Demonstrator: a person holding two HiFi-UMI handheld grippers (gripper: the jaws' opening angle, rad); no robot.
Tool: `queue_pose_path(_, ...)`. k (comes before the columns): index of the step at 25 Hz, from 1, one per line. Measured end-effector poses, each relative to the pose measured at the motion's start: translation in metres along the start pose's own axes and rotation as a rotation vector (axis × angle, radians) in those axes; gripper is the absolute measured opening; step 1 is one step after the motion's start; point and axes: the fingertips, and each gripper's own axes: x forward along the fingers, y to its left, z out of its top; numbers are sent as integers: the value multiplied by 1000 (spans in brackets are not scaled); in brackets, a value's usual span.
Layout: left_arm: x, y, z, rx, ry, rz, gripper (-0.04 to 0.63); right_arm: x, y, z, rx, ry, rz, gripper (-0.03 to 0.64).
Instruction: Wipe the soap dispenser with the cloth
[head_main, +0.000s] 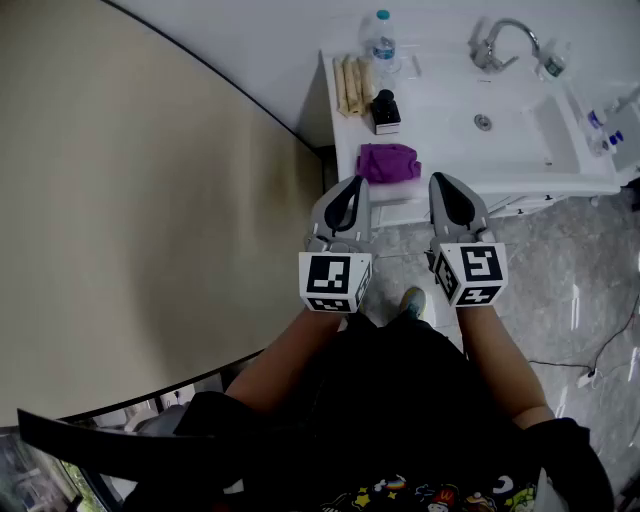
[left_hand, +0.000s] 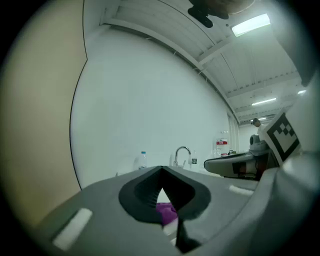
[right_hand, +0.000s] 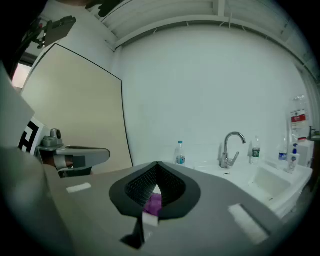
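L gripper (head_main: 353, 183), R gripper (head_main: 440, 181) closed, near cloth (head_main: 388, 162)

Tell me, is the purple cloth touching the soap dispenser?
Apart. The head view shows a strip of bare white counter between the cloth and the dispenser.

White wall (right_hand: 200, 90), beige partition (head_main: 120, 200), grey marbled floor (head_main: 560, 290), ceiling striplight (left_hand: 250, 23).

the room is bright. long lamps (left_hand: 251, 23) on the ceiling shine down. the white wall (right_hand: 200, 100) and counter (head_main: 440, 110) look washed out, and the floor (head_main: 560, 280) has shiny streaks. both gripper views bulge like a fishbowl, go dark round the edges, and are blurry up close.
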Motion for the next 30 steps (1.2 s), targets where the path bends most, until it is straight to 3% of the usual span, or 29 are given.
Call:
queue_pose_path(13,-8,-24,-5,14,28,22,0,-24,-9,-15,24,6,14,23)
queue_pose_path(19,-3,-38,-11,25,59,75,0,-18,-19,-34,-9,62,80,23)
queue_pose_path(22,3,-45,-17,25,73,115,0,-9,-25,-52,-52,110,140,31)
queue_pose_path(24,8,-47,-21,28,77,136,0,1,-25,-63,-99,141,204,77)
queue_pose_path(30,24,-21,-39,34,119,173,0,57,-11,-106,-326,302,396,130)
